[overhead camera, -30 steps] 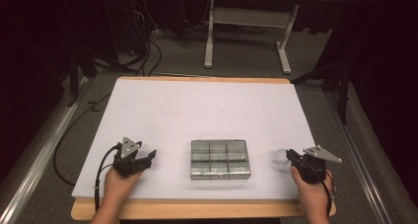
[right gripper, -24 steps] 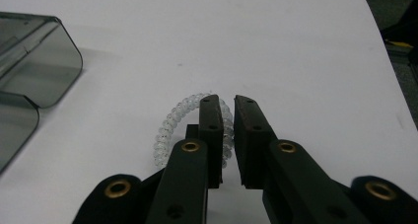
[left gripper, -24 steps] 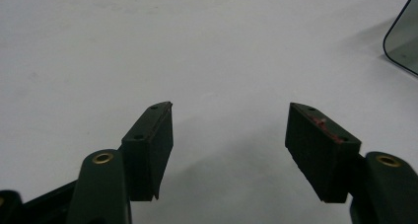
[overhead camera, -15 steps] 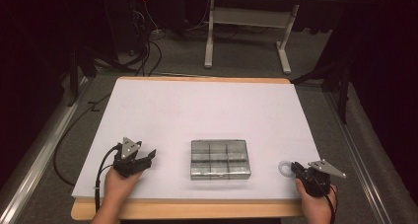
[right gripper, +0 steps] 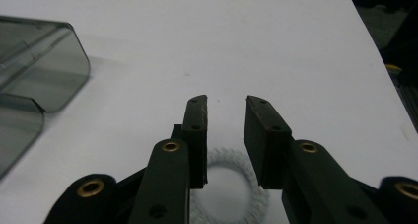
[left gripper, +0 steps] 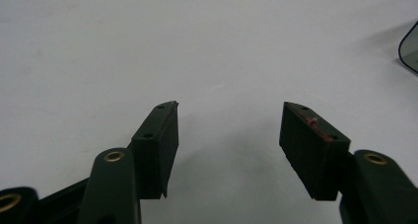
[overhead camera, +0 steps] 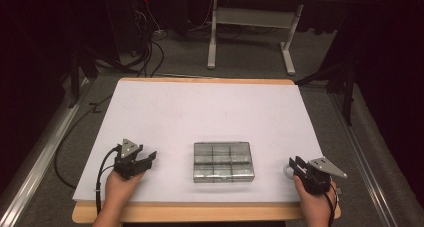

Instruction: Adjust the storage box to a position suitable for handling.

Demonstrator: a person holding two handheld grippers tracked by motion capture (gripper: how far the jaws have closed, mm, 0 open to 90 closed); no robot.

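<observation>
A clear plastic compartment box [overhead camera: 223, 161] lies shut on the white table top, near the front edge. Its corner shows in the left gripper view [left gripper: 411, 49] and its side in the right gripper view [right gripper: 44, 71]. My left gripper [overhead camera: 149, 159] [left gripper: 230, 108] rests left of the box. It is open with nothing between its jaws, which have just been closing a little. My right gripper [overhead camera: 296, 165] [right gripper: 226, 103] sits right of the box, and its jaws have just been opening. A small white ring [overhead camera: 288, 172] [right gripper: 227, 156] lies flat on the table under and between them, and the pads do not press on it.
The white sheet [overhead camera: 210, 112] covers a wooden table whose front edge [overhead camera: 210, 212] runs just below both hands. Grey carpet, cables and a table frame [overhead camera: 250, 32] lie beyond the far edge. A metal rail [overhead camera: 40, 152] runs along the left.
The right hand has drawn back towards the front edge, and the white ring now lies on the table by its jaws, which stand wider apart. The left hand has stayed put.
</observation>
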